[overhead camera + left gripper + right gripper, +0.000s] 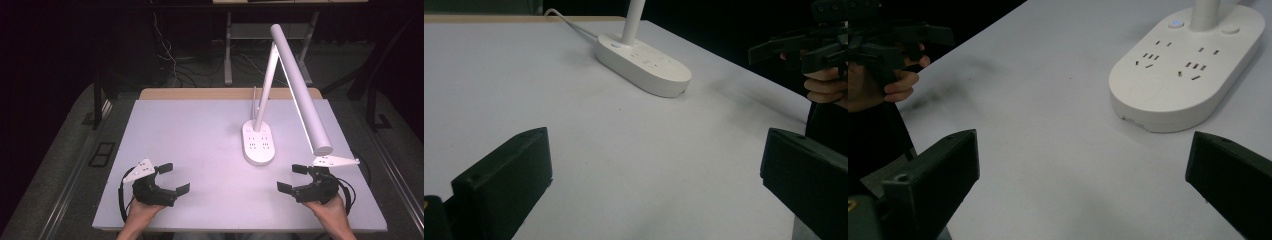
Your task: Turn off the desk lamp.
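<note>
Desk lamp [295,85] standing on the white tabletop [200,150] in the high view, oval socket base [258,142] right of centre, long head slanting toward the near right. Left tongs [174,178] and right tongs [288,178] hovering near the front edge, both spread wide, gripping nothing, well apart.

Left gripper view: looking along gaping jaws across bare tabletop toward the lamp base [644,65], stem rising from it; right tongs [784,50] showing at far right in a hand.

Right gripper view: facing the base [1188,70] near the upper right, jaws parted and holding nothing, left tongs [923,37] at upper left.
</note>
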Motion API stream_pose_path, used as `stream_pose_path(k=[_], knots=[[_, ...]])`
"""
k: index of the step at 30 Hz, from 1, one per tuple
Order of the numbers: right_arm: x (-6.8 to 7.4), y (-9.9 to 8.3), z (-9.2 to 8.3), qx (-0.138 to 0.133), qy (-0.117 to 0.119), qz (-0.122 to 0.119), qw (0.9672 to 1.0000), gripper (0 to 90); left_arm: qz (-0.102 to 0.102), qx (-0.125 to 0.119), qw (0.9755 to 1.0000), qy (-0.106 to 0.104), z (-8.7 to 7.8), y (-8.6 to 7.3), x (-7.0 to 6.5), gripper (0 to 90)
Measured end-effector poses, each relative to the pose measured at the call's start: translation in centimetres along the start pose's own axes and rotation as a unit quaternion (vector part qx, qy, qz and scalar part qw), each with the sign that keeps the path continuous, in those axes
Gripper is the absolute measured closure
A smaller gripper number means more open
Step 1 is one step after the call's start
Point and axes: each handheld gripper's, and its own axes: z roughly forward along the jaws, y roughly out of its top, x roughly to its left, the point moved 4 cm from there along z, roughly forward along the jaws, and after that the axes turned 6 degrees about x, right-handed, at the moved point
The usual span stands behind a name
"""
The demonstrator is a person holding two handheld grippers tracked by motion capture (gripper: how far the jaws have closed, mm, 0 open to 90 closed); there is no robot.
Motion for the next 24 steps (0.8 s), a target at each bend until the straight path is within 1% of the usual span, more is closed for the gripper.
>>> stream_pose_path(k=[10, 13, 16, 19, 22, 24], knots=[[-0.21, -0.26, 0.01, 0.010, 0.004, 0.006, 0.9999, 0.8, 0.007, 0.008, 0.9999, -0.002, 0.33, 0.02, -0.16, 0.0], [-0.25, -0.32, -0.02, 0.010, 0.003, 0.008, 0.9999, 0.8, 0.009, 0.009, 0.9999, -0.003, 0.37, 0.02, -0.29, 0.0], [-0.29, -0.47, -0.05, 0.016, 0.000, 0.013, 0.9998, 0.8, 0.009, 0.007, 0.9999, -0.004, 0.43, 0.09, -0.38, 0.0], [-0.47, -0.57, -0.09, 0.021, 0.000, 0.012, 0.9997, 0.8, 0.009, 0.008, 0.9999, -0.004, 0.50, 0.11, -0.40, 0.0], [-0.48, -0.61, -0.22, 0.021, -0.001, 0.017, 0.9996, 0.8, 0.010, 0.008, 0.9999, 0.000, 0.50, 0.04, -0.46, 0.0], [-0.57, -0.63, -0.25, 0.020, -0.002, 0.015, 0.9997, 0.8, 0.011, 0.010, 0.9999, 0.000, 0.47, -0.01, -0.50, 0.0]])
